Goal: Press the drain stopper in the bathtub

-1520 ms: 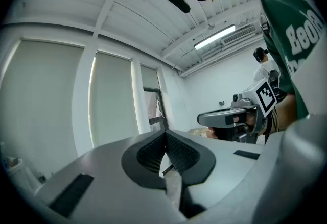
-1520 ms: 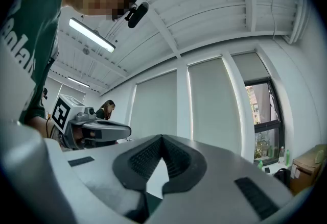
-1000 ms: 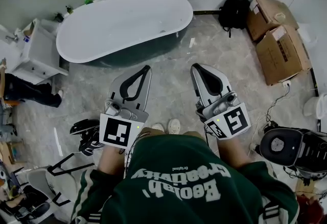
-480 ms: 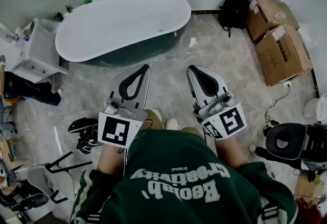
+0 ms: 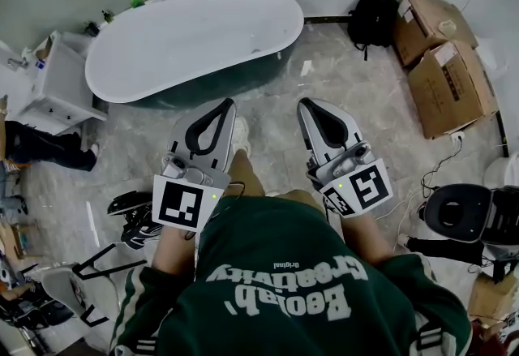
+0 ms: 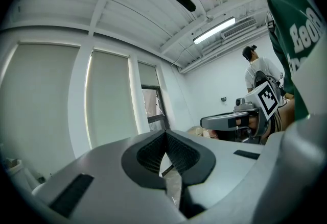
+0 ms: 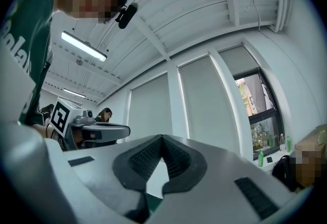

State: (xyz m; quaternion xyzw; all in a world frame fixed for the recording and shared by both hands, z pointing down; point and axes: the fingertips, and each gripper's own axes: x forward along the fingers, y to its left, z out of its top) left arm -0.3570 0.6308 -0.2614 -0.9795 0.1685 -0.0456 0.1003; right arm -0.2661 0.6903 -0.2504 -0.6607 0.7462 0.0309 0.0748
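We step toward the bathtub (image 5: pixel 162 54). One white shoe (image 5: pixel 240 134), a second ago back under our body beside the other shoe, now sits forward between the two grippers. In the head view the left gripper (image 5: pixel 226 105) creeps a bit up and left, marker cube included. The right gripper (image 5: pixel 305 102) shifts slightly left and up. The bathtub edges left in frame, and the black case (image 5: pixel 451 213) on the floor at right slides upward.

Two cardboard boxes (image 5: pixel 446 62) at right; black backpack (image 5: pixel 373 18) near them; white cabinet (image 5: pixel 61 83) at left
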